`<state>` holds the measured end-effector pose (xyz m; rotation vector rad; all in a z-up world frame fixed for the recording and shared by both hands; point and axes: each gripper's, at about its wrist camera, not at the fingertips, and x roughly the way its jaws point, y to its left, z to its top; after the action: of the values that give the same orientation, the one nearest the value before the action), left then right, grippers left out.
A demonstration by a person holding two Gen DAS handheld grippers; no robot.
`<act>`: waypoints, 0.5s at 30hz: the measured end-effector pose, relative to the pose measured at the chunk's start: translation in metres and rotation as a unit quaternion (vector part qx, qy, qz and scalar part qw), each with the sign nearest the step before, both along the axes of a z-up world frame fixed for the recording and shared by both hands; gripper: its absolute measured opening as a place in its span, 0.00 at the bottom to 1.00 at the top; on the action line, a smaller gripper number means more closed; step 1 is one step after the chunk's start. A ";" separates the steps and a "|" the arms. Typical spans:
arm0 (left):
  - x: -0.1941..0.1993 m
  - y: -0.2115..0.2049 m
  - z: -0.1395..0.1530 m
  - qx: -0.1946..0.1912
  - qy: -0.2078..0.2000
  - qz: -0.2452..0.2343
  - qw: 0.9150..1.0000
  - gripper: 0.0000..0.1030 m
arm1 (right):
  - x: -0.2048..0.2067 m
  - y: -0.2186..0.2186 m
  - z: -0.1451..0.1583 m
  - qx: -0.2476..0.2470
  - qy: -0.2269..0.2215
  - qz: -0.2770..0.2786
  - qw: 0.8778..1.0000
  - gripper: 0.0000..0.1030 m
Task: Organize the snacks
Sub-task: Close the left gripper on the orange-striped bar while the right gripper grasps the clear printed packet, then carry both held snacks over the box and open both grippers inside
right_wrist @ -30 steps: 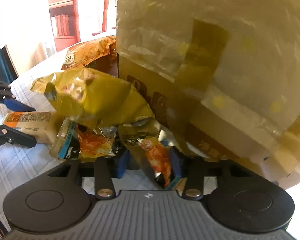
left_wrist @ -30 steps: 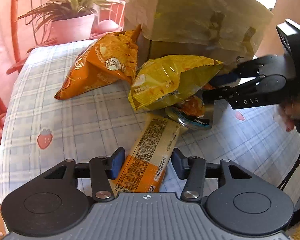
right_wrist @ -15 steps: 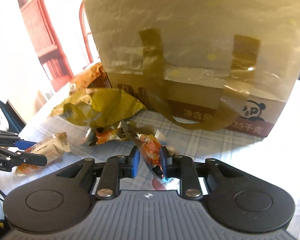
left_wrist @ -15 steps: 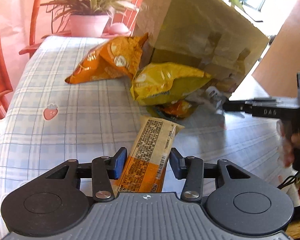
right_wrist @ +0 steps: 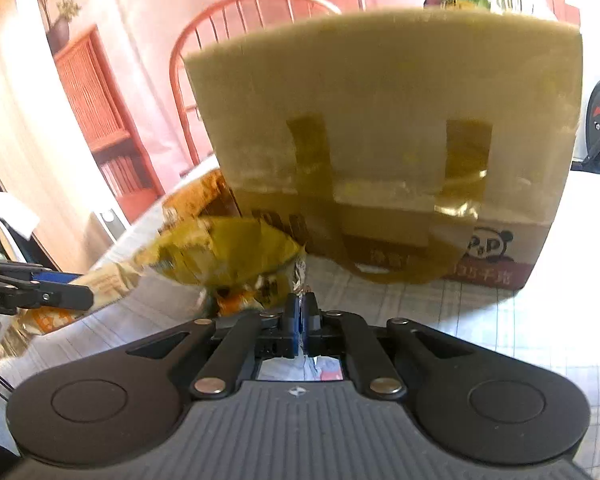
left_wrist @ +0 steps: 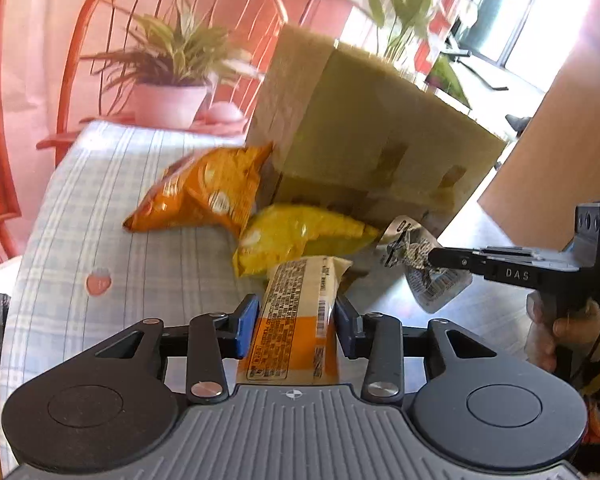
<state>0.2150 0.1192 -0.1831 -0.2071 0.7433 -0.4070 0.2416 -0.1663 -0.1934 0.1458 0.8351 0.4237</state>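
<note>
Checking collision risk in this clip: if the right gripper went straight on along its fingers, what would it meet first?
Probably the tall cardboard box straight ahead. The right gripper, shut on a small silver foil packet, points at its taped front; depth is unclear.

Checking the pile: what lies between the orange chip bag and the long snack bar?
The yellow bag, seen in the left wrist view, with orange chip bag behind, long snack bar in front.

Orange chip bag (left_wrist: pixel 204 192) blurred, print unreadable
</note>
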 end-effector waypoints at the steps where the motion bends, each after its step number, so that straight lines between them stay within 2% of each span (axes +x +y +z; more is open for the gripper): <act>1: 0.001 0.000 0.005 -0.004 -0.006 0.000 1.000 0.41 | -0.001 -0.001 0.005 0.005 -0.007 0.000 1.000 0.02; 10: 0.014 0.002 0.071 -0.042 -0.096 -0.001 0.994 0.40 | 0.001 -0.013 0.077 0.053 -0.107 -0.009 0.993 0.02; 15: 0.030 -0.019 0.108 -0.024 -0.150 -0.025 0.988 0.40 | 0.010 -0.021 0.121 0.061 -0.168 -0.010 0.984 0.02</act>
<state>0.2448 0.1006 -0.0755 -0.1678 0.4430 -0.4920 0.2512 -0.1871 -0.0727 0.1892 0.4757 0.4653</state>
